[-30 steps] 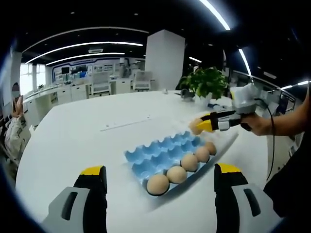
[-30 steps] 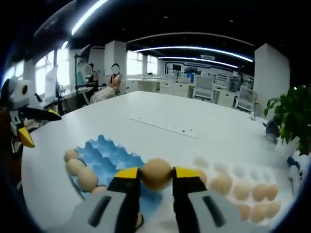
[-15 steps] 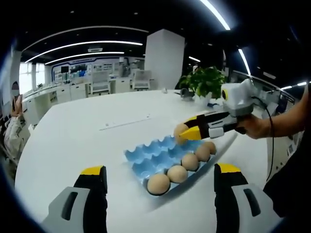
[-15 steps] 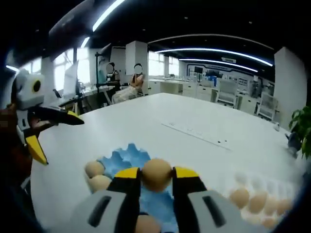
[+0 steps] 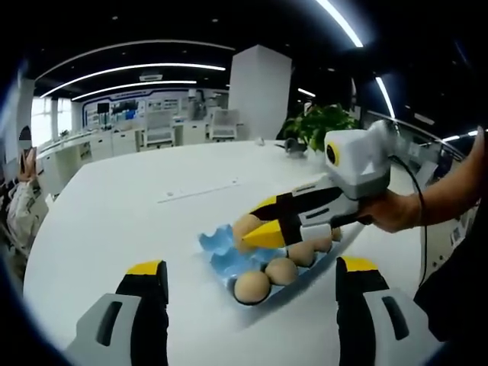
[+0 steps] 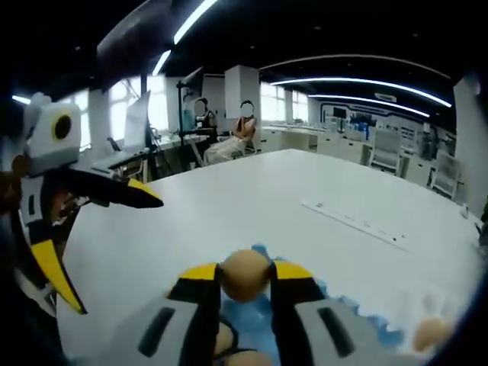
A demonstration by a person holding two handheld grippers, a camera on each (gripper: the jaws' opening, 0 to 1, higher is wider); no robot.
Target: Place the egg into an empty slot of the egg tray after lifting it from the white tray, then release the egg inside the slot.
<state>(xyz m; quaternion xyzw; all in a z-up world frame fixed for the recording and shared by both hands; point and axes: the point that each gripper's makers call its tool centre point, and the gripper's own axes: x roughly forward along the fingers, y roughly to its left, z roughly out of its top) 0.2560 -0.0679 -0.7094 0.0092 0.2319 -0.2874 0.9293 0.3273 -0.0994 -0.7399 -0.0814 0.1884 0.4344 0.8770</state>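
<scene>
A blue egg tray [image 5: 221, 259] lies on the white table [image 5: 114, 221], with several tan eggs along its near edge [image 5: 252, 287]. My right gripper [image 5: 245, 230] reaches in from the right, shut on an egg [image 5: 244, 226] held over the tray's far left end. In the right gripper view that egg [image 6: 244, 274] sits pinched between the yellow-tipped fingers [image 6: 200, 276], above the blue tray [image 6: 252, 314]. My left gripper [image 5: 252, 267] stands open in front of the tray, holding nothing; it appears again as the left gripper [image 6: 95, 229] at the left of the right gripper view.
A potted plant [image 5: 320, 130] stands at the table's far right. A thin white strip [image 5: 200, 192] lies mid-table. Desks, chairs and seated people [image 6: 229, 137] fill the room behind. A person's hand [image 5: 396, 210] holds the right gripper.
My right gripper has carried the egg leftward over the blue tray, from its right end to its far left end. The left gripper has stayed put and open.
</scene>
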